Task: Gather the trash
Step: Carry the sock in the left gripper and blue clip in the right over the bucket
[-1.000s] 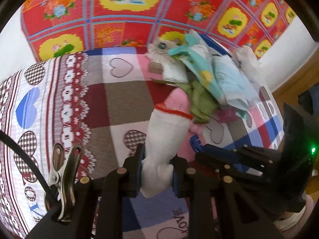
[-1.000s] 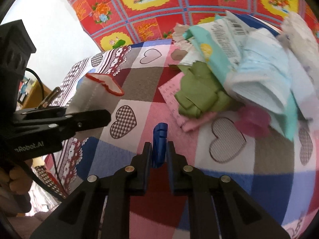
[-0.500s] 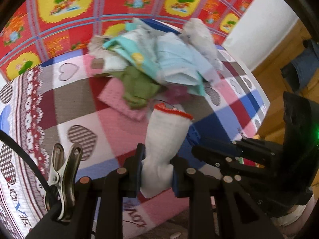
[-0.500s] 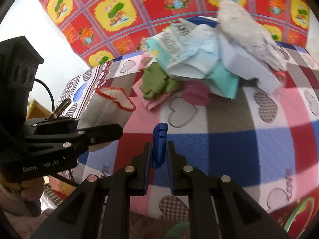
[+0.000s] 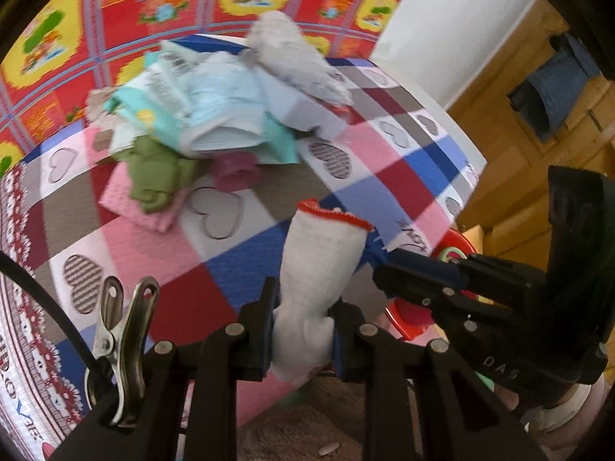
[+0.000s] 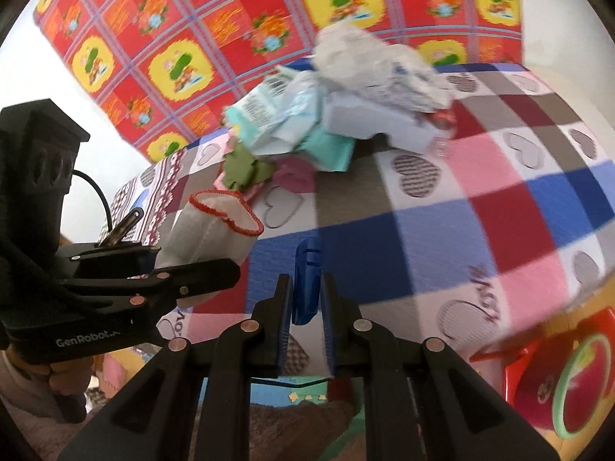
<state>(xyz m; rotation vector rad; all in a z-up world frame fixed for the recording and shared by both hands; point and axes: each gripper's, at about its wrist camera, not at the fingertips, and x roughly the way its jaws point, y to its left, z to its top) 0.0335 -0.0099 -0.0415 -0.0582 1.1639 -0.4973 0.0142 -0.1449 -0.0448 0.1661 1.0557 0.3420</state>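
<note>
White cloth sock is hanging clamped in the left gripper, long axis upright (right gripper pinching a blue clip); red bin is waiting lower right

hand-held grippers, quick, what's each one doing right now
Left hand-held gripper: closed on a white glove with a red cuff.
Right hand-held gripper: closed on a small blue plastic piece.

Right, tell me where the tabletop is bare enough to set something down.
Bare cloth runs along the near edge of the table, between the trash pile and the edge, widest on its right half. Also bare: the patch left of the pink sheet. The back centre is crowded with crumpled paper and wrappers.
</note>
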